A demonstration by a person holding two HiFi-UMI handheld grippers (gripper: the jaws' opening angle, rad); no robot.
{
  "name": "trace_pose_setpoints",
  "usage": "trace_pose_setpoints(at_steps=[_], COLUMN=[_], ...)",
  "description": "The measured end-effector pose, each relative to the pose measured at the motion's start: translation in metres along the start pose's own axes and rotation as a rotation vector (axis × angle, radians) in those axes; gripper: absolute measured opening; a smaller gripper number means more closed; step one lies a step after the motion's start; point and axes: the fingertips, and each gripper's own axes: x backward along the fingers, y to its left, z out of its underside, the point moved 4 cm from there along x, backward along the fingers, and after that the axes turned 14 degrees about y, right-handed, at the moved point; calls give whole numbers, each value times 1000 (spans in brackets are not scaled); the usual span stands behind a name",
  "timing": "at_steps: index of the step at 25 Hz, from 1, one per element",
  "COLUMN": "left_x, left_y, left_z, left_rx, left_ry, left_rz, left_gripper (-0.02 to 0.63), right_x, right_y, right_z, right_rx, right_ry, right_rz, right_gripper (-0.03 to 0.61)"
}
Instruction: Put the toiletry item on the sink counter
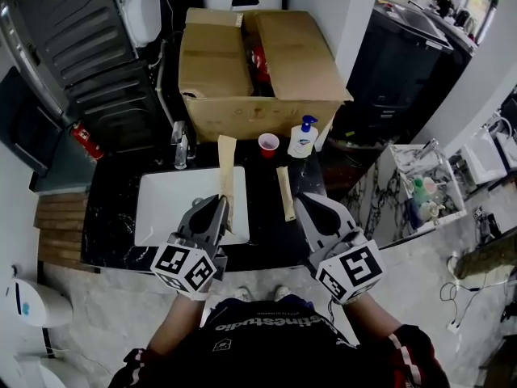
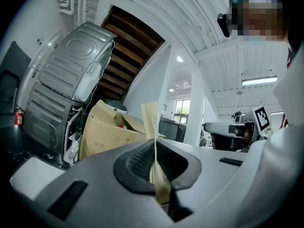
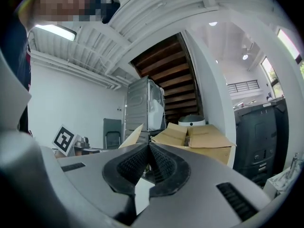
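Observation:
My left gripper (image 1: 220, 204) is shut on a long, flat tan paper packet (image 1: 227, 168) and holds it above the right part of the white sink basin (image 1: 161, 208). In the left gripper view the packet (image 2: 152, 120) stands edge-on between the left gripper's (image 2: 155, 148) pressed pads and sticks out past them. A second tan packet (image 1: 285, 194) lies on the black marble counter (image 1: 113, 217), just left of my right gripper (image 1: 305, 204). In its own view the right gripper (image 3: 148, 148) is shut, with its pads together and nothing between them.
An open cardboard box (image 1: 258, 63) fills the back of the counter. In front of it stand a red cup (image 1: 268, 144) and a white pump bottle (image 1: 303, 138). A faucet (image 1: 180, 145) rises behind the basin. A grey appliance (image 1: 81, 47) and a red extinguisher (image 1: 86, 141) are at the left.

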Motion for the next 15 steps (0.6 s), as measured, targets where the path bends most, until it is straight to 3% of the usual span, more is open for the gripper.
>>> trace_pose_setpoints(at_steps=[15], left_x=[-43], left_y=[13], left_z=[38], left_rx=[143], left_ry=[155], left_rz=[-5], left_gripper=[25], right_x=[13], right_y=[-11], right_z=[18], right_rx=[-34], right_ry=[27], right_rz=[52], right_gripper=[37])
